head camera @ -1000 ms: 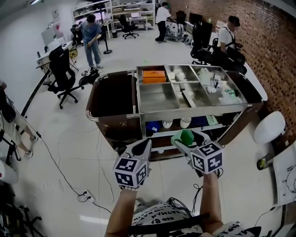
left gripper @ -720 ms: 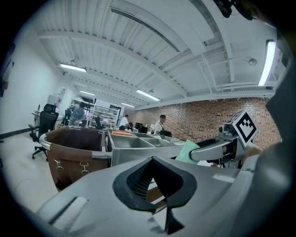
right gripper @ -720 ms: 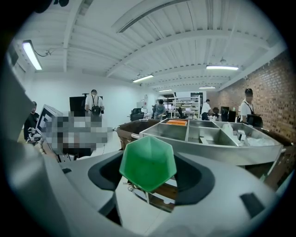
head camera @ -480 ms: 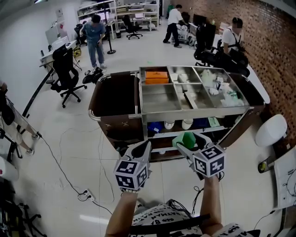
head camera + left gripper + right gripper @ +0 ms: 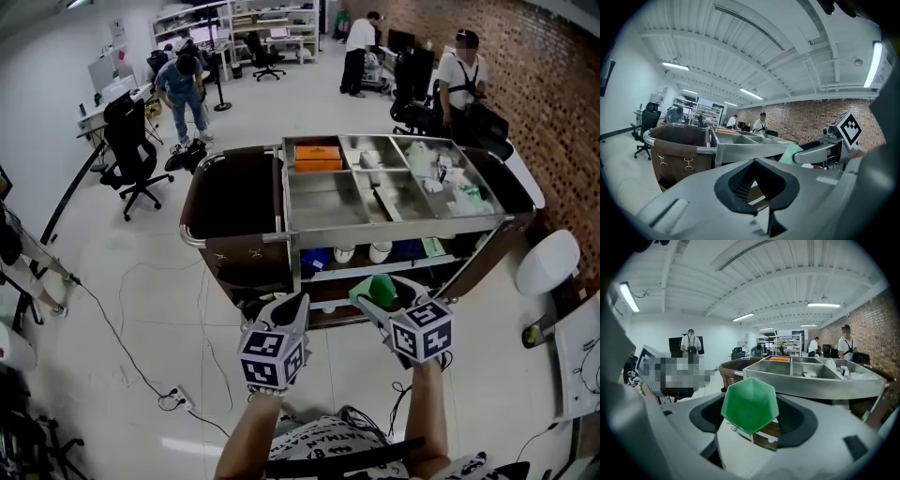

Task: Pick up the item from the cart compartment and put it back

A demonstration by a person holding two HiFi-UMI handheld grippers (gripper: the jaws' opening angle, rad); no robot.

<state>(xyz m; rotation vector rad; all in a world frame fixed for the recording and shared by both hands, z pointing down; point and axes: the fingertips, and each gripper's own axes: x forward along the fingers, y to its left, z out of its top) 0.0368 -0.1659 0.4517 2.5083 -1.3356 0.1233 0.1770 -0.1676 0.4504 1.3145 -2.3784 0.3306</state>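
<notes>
Hanging just in front of the cart, the green cup is gripped by the right tool. Almost nothing has been moved in the last second, so the cup is not yet put back. The left tool is closed up, with nothing in it.

Both forearms reach forward from the near edge, bare and roughly parallel. The left forearm carries the left gripper, its fingers brought together with nothing between them, its marker cube facing up. Just to the right, the right gripper sits level with it, fingers spread wide and clamped on a green hexagonal item, tips pointing far.
</notes>
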